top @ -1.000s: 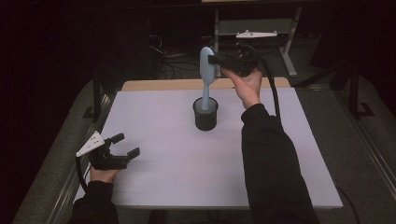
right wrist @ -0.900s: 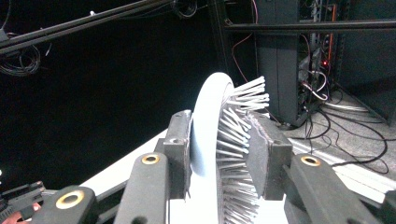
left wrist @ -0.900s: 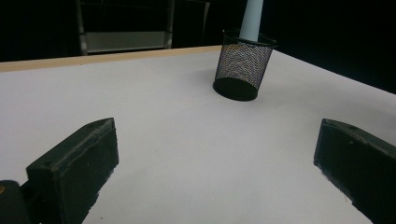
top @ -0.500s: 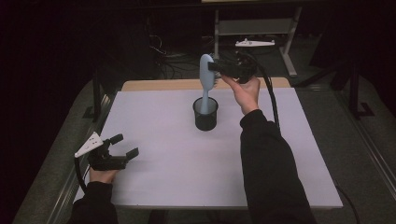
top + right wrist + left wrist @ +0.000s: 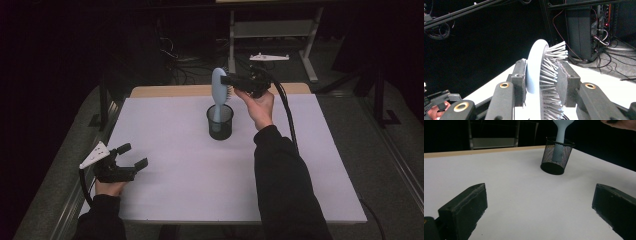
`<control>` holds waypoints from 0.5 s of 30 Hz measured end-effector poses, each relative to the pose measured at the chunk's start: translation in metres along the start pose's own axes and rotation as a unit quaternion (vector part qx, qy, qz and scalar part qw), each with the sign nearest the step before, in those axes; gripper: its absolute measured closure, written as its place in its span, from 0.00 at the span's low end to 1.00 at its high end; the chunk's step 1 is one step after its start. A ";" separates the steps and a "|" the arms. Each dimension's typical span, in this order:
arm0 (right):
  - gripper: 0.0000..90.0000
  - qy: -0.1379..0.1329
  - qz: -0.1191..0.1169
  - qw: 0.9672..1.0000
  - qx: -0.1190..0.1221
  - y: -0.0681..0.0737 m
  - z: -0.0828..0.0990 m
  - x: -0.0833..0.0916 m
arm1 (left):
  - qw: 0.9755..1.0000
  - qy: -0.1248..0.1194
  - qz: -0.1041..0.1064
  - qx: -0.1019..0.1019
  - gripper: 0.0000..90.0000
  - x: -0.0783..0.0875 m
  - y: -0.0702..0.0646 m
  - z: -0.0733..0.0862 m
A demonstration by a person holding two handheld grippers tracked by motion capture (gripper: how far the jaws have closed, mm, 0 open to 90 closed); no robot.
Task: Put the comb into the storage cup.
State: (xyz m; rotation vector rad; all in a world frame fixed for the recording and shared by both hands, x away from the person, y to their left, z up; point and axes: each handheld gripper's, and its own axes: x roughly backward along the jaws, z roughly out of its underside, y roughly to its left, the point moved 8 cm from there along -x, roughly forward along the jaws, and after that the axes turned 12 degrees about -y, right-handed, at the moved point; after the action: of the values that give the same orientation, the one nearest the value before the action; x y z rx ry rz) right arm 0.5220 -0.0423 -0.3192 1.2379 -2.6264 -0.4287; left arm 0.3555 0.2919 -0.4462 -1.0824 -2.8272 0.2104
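At upper centre of the high view, the right gripper clamps the head of a light-blue hairbrush, whose handle stands in the black mesh cup on the white table. At lower left, the left gripper rests with jaws wide apart, holding nothing.

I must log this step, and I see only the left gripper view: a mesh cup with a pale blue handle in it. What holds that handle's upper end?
Observer: The right gripper holds it, fingers shut on the head of a hairbrush.
Operator: How do the fingers sit on it?
Observer: In the right gripper view one finger presses the smooth back, the other the bristles.
Operator: Where does the mesh cup stand on the table?
Observer: The mesh cup stands near the far middle of the white table.
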 end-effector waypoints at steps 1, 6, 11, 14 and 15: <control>0.69 0.000 0.001 1.000 -0.002 -0.001 0.001 0.000 | 1.000 0.001 -0.001 0.001 0.00 0.000 0.000 0.000; 0.69 -0.002 0.001 1.000 -0.018 -0.006 0.007 0.000 | 1.000 0.002 0.001 0.001 0.00 -0.001 0.000 0.000; 0.69 -0.003 0.009 0.999 -0.036 -0.015 0.013 0.003 | 1.000 0.002 0.002 0.003 0.00 -0.001 0.000 0.000; 0.69 0.000 0.015 0.999 -0.039 -0.019 0.016 0.005 | 1.000 0.000 0.004 0.010 0.00 -0.001 0.000 0.000; 0.69 0.001 0.017 0.999 -0.039 -0.020 0.017 0.005 | 1.000 0.000 0.004 0.010 0.00 -0.001 0.000 0.000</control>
State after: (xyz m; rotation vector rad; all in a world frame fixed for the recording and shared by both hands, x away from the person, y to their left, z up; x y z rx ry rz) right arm 0.5278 -0.0552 -0.3420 1.1680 -2.5987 -0.5196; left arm 0.3564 0.2907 -0.4460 -1.0908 -2.8146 0.2392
